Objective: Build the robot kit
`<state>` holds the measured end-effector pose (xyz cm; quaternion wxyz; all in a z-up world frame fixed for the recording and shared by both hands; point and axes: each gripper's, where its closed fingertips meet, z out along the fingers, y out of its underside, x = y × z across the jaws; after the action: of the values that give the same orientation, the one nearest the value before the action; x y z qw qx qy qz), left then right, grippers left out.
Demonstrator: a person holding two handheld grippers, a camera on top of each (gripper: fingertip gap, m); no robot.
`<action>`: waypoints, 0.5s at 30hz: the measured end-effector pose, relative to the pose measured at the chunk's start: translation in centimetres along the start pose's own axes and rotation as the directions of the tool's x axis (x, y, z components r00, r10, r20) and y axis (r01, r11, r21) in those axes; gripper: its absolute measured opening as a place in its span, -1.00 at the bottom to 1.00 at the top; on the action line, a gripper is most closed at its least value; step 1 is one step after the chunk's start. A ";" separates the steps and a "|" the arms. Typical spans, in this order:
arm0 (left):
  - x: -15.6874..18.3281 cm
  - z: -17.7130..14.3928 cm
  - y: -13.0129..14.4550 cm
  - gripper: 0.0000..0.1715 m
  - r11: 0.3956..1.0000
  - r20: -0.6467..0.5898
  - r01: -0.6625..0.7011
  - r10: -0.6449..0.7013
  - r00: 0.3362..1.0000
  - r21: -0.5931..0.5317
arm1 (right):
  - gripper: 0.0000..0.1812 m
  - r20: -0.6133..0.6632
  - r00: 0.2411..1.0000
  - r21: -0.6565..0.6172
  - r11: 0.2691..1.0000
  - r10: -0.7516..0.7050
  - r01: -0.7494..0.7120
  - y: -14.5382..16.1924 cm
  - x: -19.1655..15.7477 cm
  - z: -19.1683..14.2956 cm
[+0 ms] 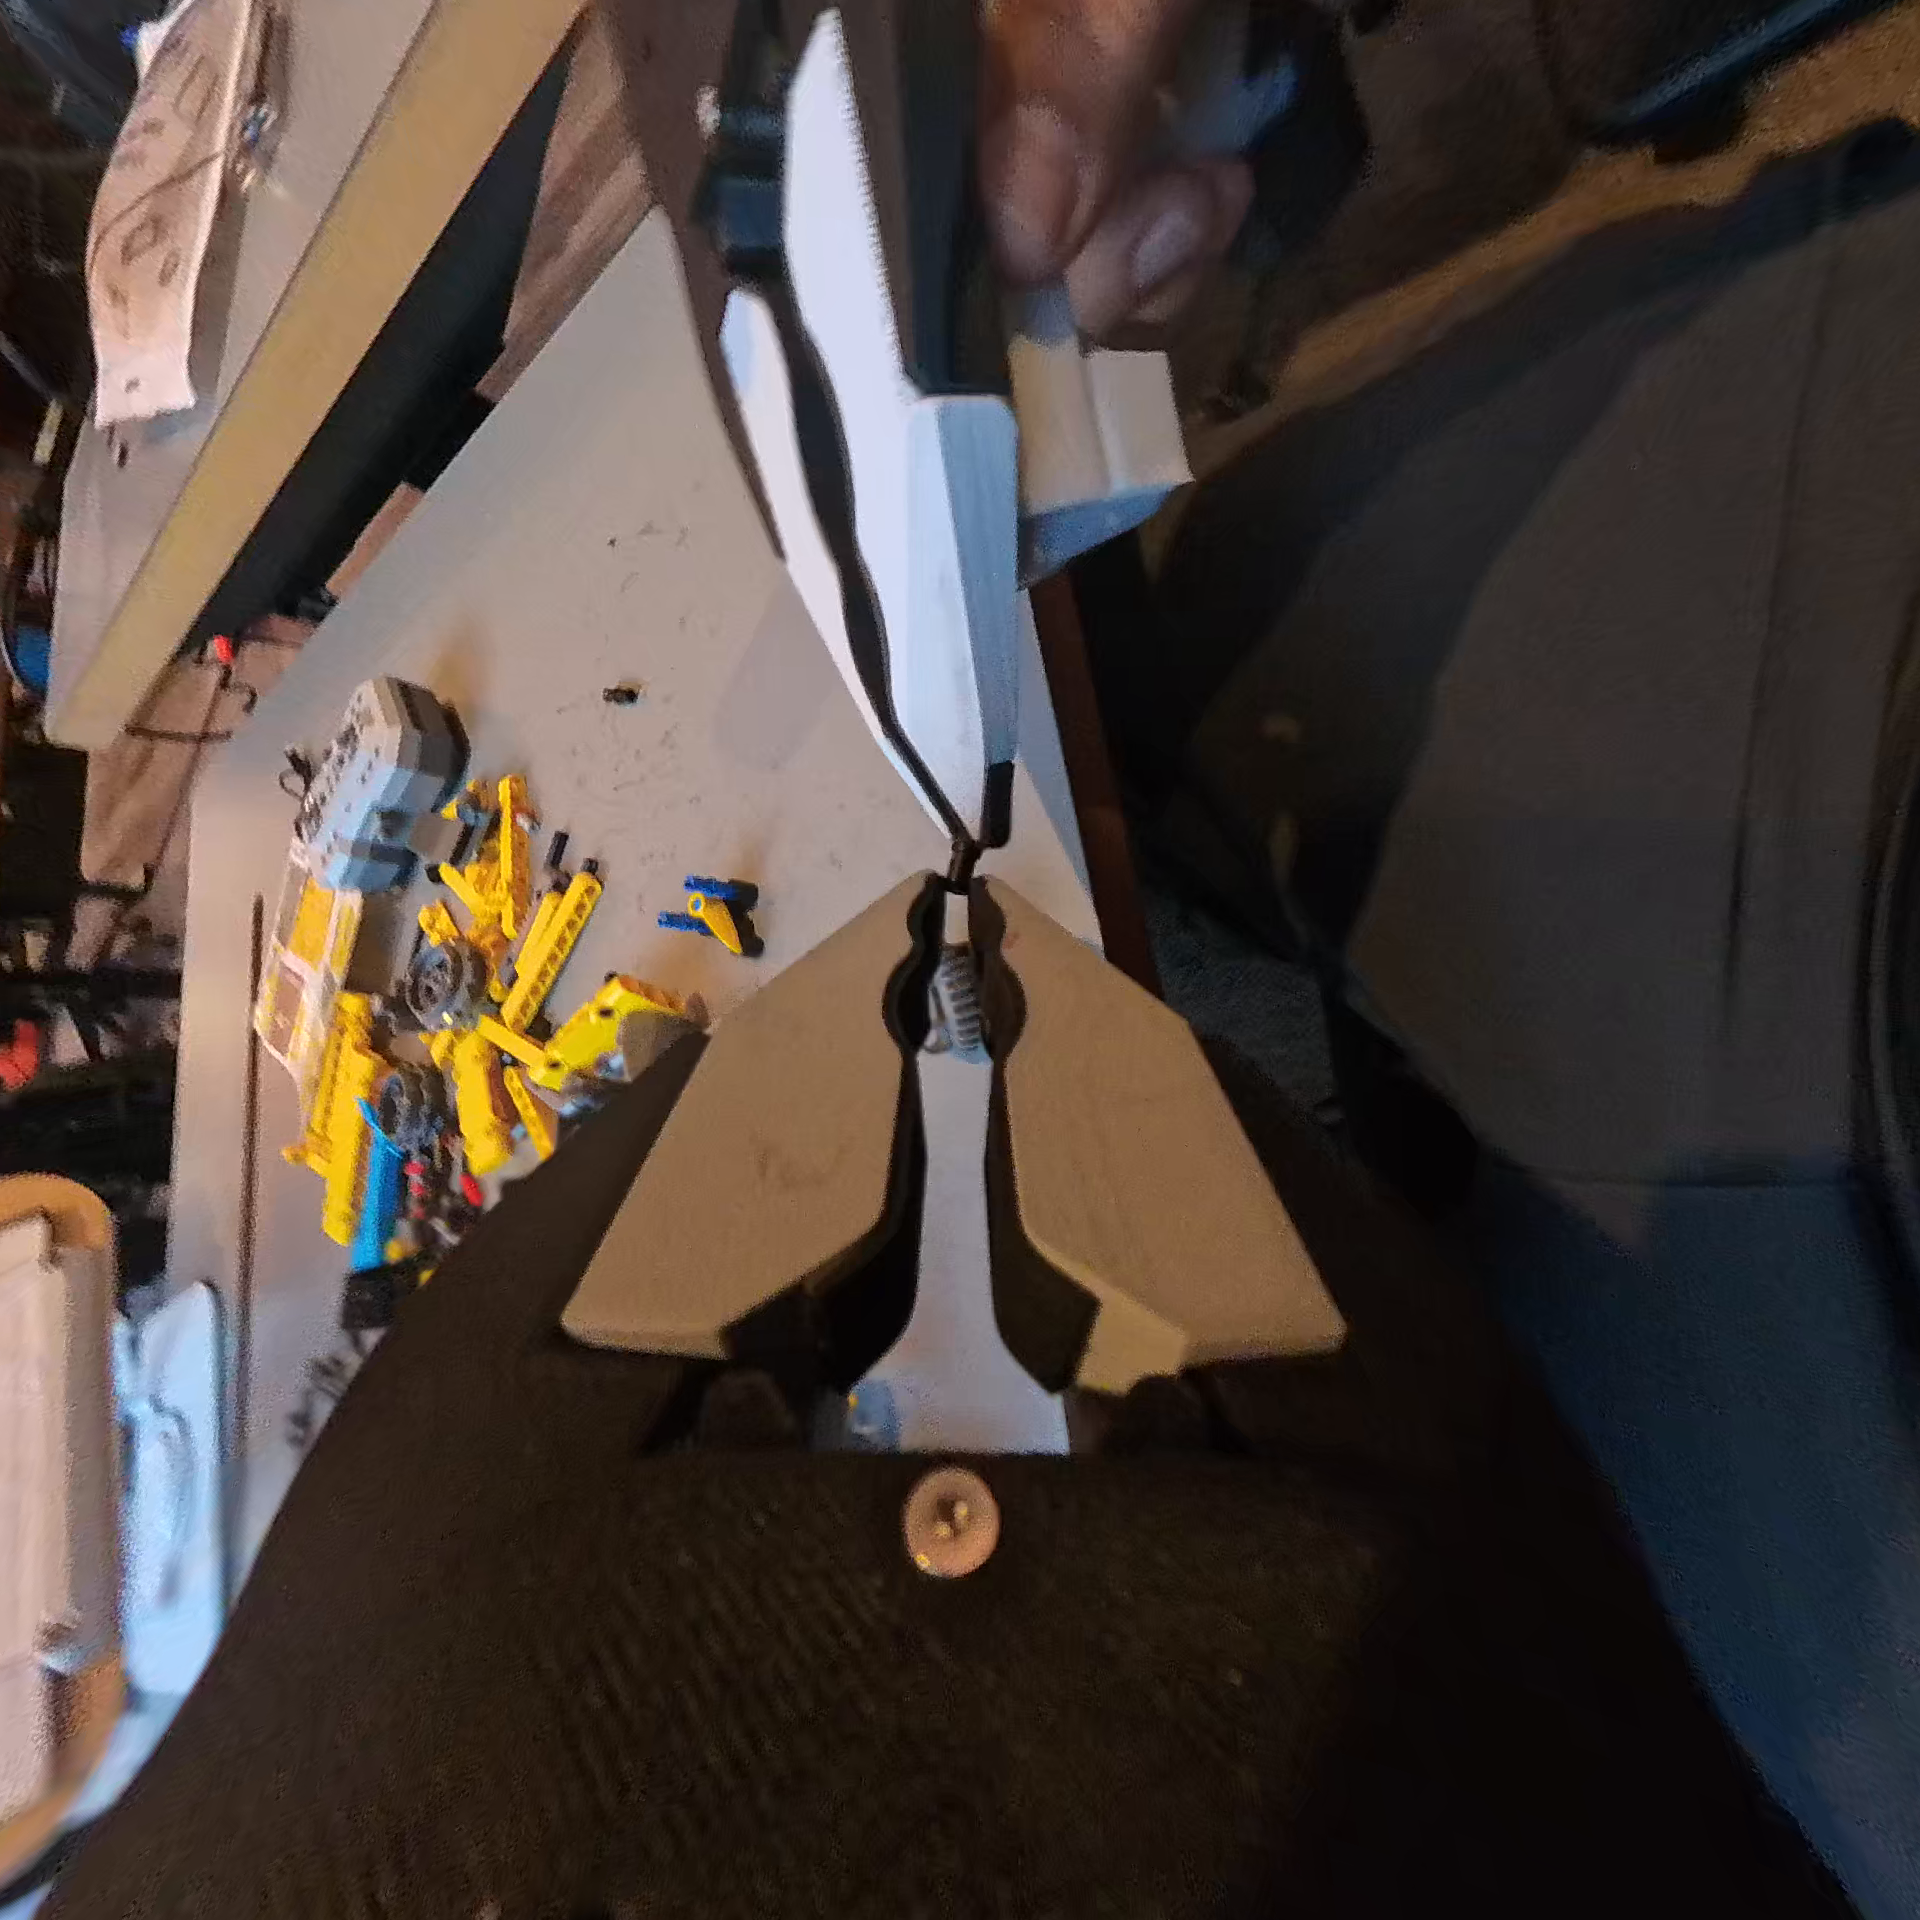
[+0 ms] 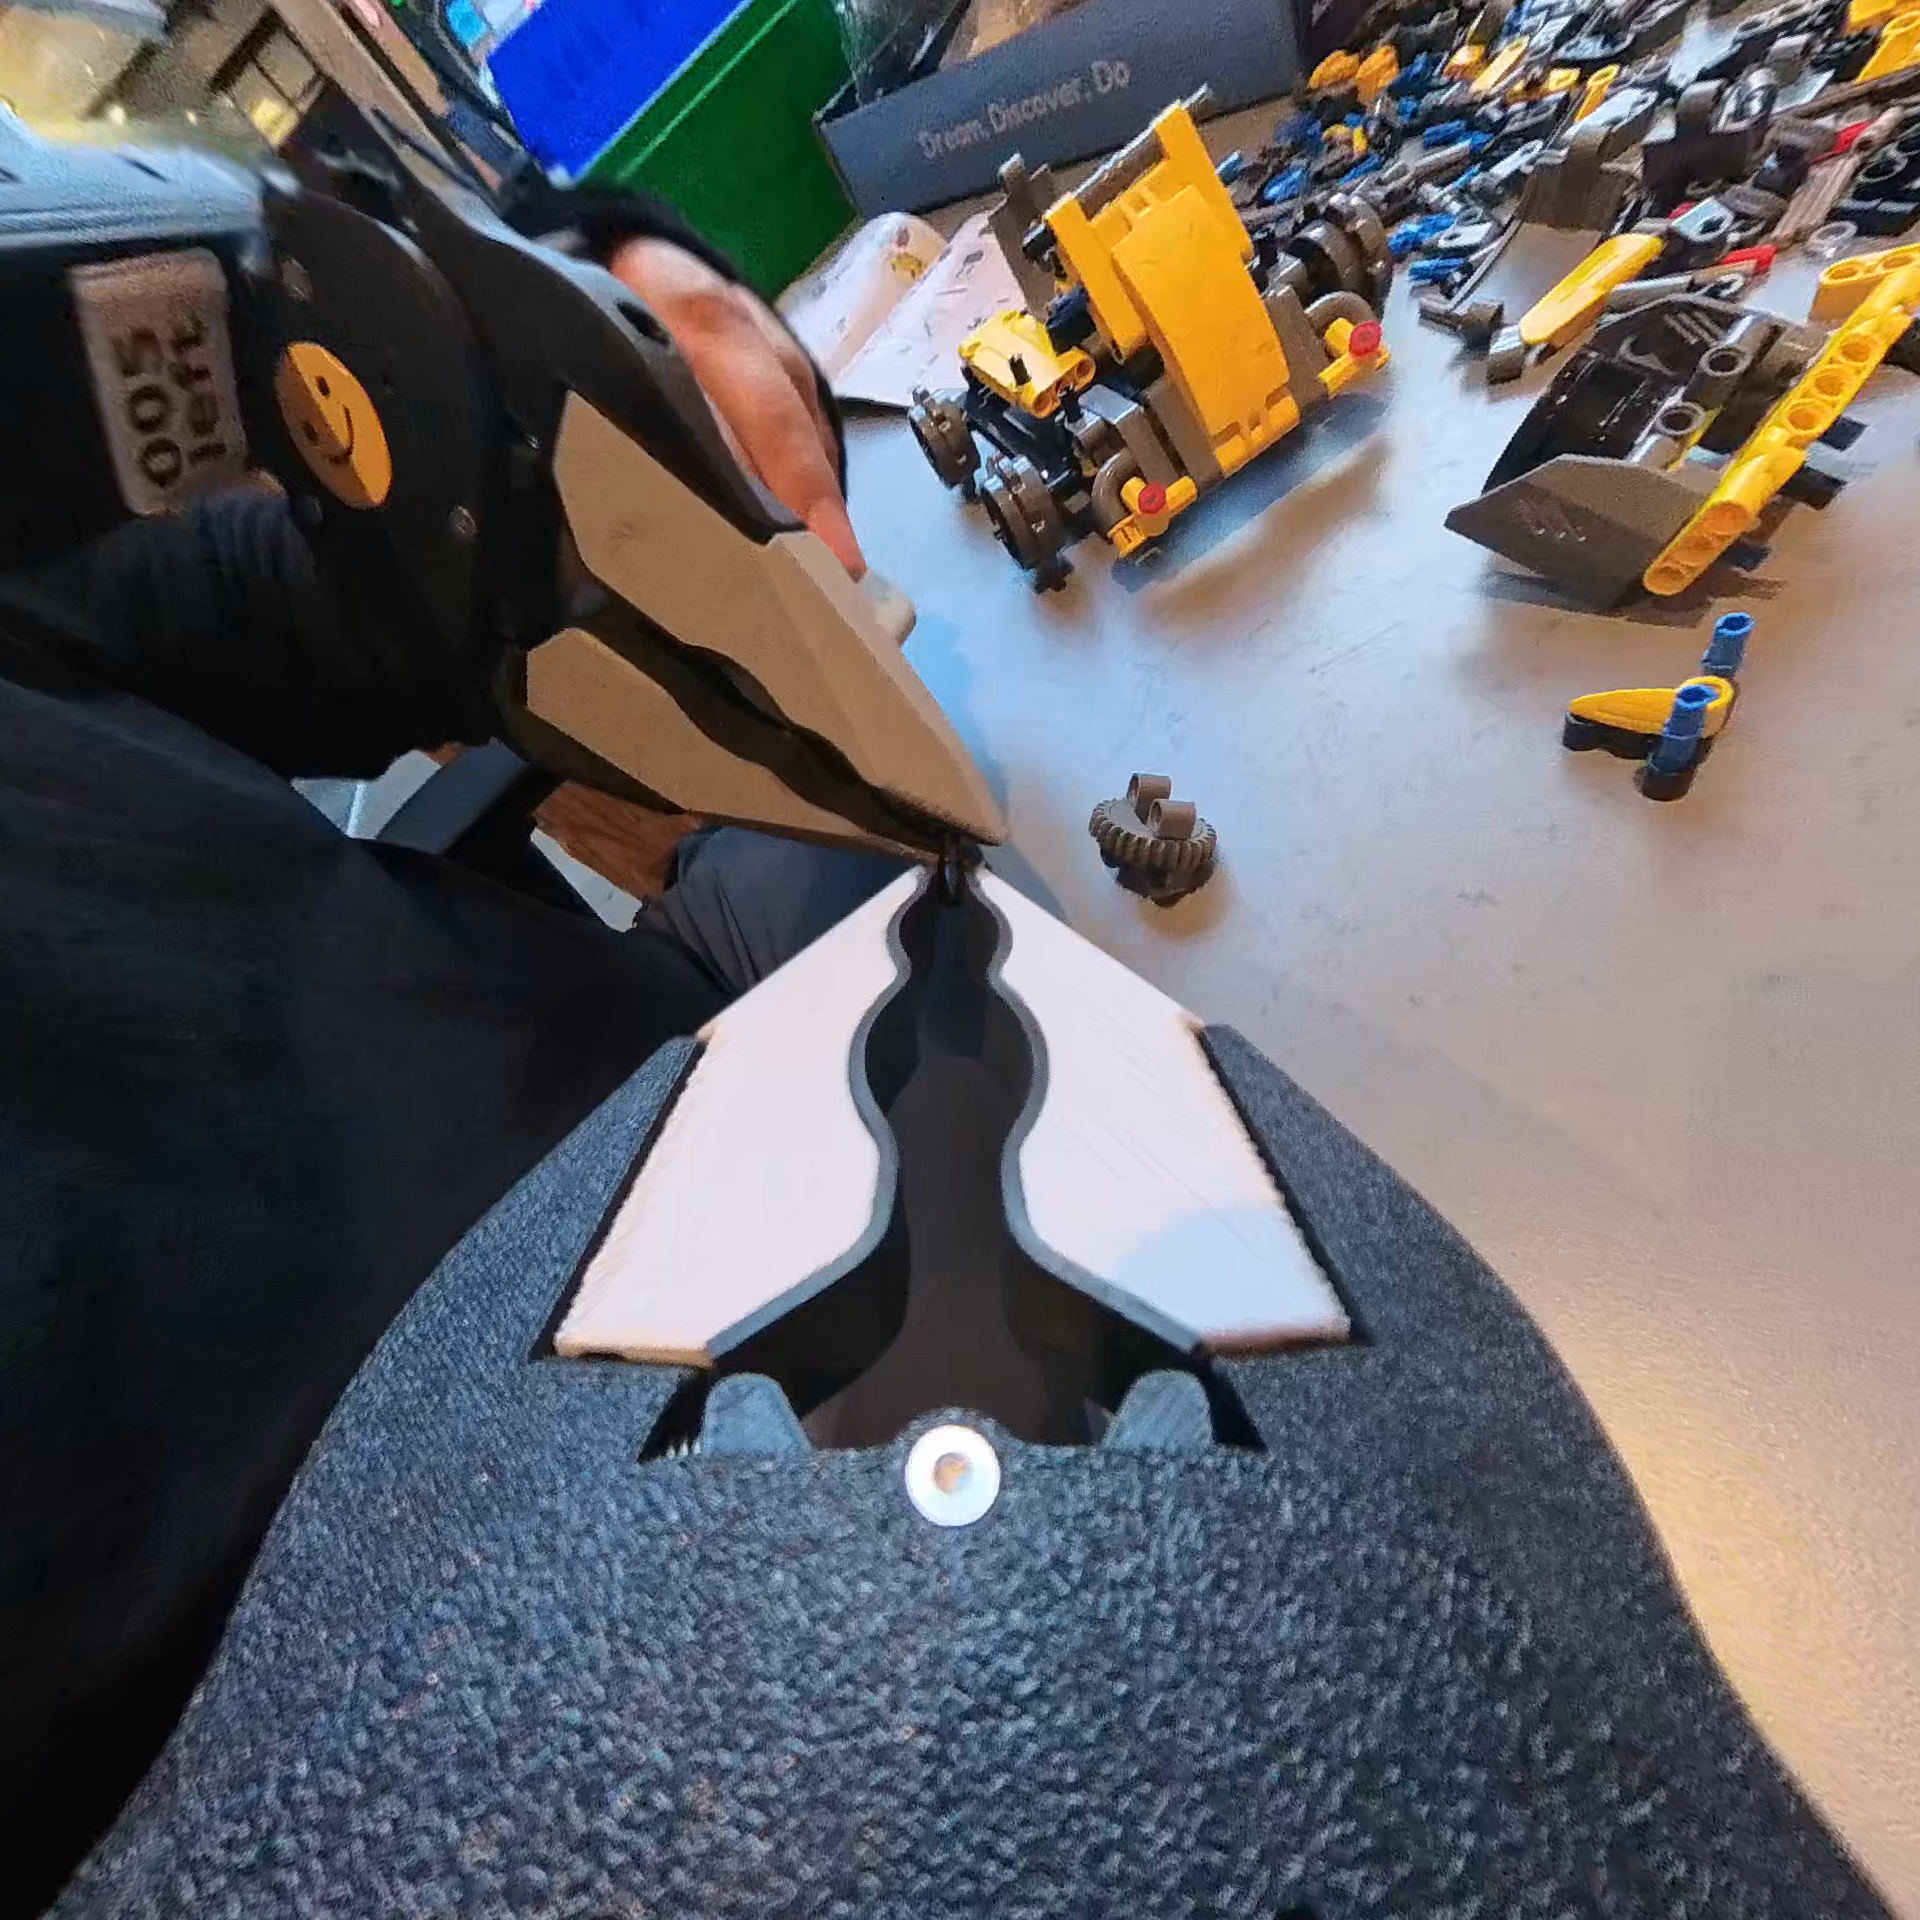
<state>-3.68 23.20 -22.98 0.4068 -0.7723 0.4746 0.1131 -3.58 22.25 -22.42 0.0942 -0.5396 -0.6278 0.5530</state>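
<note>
My left gripper (image 1: 953,885) and right gripper (image 2: 951,881) meet tip to tip above the near edge of a pale table (image 2: 1455,1039). Each is closed on an end of a small black pin (image 1: 961,860), which also shows in the right wrist view (image 2: 951,864). The right gripper (image 1: 974,836) comes in from above in the left wrist view. The left gripper (image 2: 977,831) comes in from the left in the right wrist view. A dark grey gear (image 2: 1153,836) lies on the table just beyond the tips. It shows through the left fingers' gap (image 1: 961,1003).
A yellow and grey toy truck (image 2: 1153,343), a grey bucket on a yellow beam (image 2: 1621,499) and a small blue and yellow piece (image 2: 1652,717) stand farther back. Several loose parts (image 2: 1558,104) fill the far right. A person's dark sleeve (image 2: 208,935) is at the left. My left gripper's tips are some 4 centimeters from the dark grey gear (image 2: 1153,836).
</note>
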 end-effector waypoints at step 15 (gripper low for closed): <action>1.9 -1.2 0.5 -0.97 0.773 -0.091 0.583 -0.580 0.809 0.251 | -0.94 -0.018 0.989 0.091 0.985 -0.146 0.147 0.1 -1.5 0.2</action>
<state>-3.36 21.04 -23.56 0.5199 -0.8195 0.2253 -0.0863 -3.06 20.97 -21.80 0.1628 -0.4904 -0.6391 0.5697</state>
